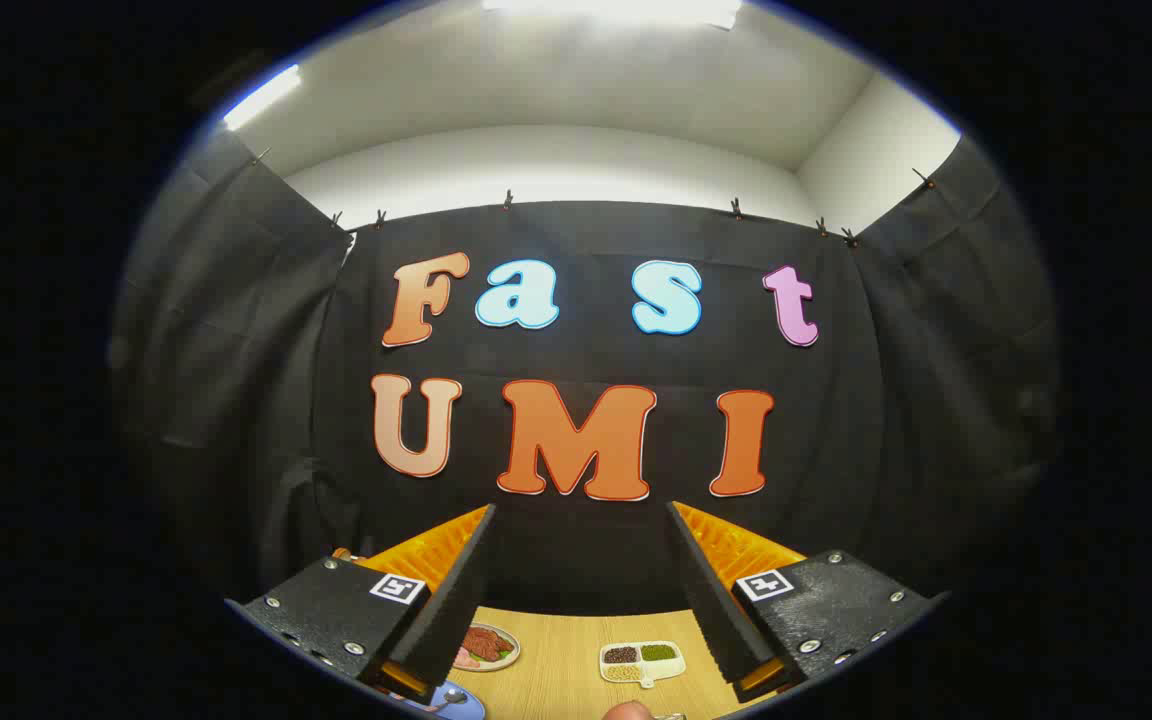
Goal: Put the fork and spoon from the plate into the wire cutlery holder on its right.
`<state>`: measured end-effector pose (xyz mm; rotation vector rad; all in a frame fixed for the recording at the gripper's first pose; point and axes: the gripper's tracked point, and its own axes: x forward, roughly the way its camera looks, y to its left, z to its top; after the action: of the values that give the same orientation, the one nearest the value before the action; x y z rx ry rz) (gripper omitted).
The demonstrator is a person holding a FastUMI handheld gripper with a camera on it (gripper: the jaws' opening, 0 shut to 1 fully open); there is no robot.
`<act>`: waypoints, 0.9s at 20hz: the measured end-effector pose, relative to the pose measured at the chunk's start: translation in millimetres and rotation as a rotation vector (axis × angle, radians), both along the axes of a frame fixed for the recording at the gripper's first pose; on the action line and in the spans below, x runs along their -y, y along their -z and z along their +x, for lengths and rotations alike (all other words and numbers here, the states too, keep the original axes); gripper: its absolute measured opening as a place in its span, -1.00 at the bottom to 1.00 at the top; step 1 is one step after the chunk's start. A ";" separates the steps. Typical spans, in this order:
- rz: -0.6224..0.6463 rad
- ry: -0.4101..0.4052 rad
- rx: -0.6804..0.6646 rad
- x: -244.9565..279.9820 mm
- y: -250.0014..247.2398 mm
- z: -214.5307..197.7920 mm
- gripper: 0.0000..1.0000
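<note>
Wood-grain worktop (576, 665) shows between the gripper (581, 575), its jaws spread wide and holding nothing. Nearest, a blue plate (456, 703) with a spoon (448, 699) is half cut off under the left finger. Farther on sit a food dish (488, 647) and a sectioned tray (642, 660).

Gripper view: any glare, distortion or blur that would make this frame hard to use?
Gripper view: ceiling lights blow out to white; fisheye bends the booth wall and ceiling line; the open gripper, holding nothing, looks sharp; the wooden table is evenly lit, but the meat plate and divided dish appear very small between the fingers.
</note>
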<state>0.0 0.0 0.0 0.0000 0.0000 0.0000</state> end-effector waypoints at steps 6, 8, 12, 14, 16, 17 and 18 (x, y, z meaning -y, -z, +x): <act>0.006 -0.017 -0.003 -5.2 2.5 3.2 0.94; 0.011 -0.023 -0.005 -7.3 4.1 3.7 0.94; 0.006 -0.031 -0.011 -13.2 7.5 6.9 0.94; 0.003 -0.036 -0.013 -16.5 9.2 7.6 0.94; 0.000 -0.042 -0.015 -19.4 12.5 7.6 0.94; 0.001 -0.048 -0.018 -21.2 14.6 5.2 0.94; 0.002 -0.051 -0.020 -22.8 16.9 5.9 0.94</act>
<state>5.9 22.8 -16.9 0.0022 0.0198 0.0507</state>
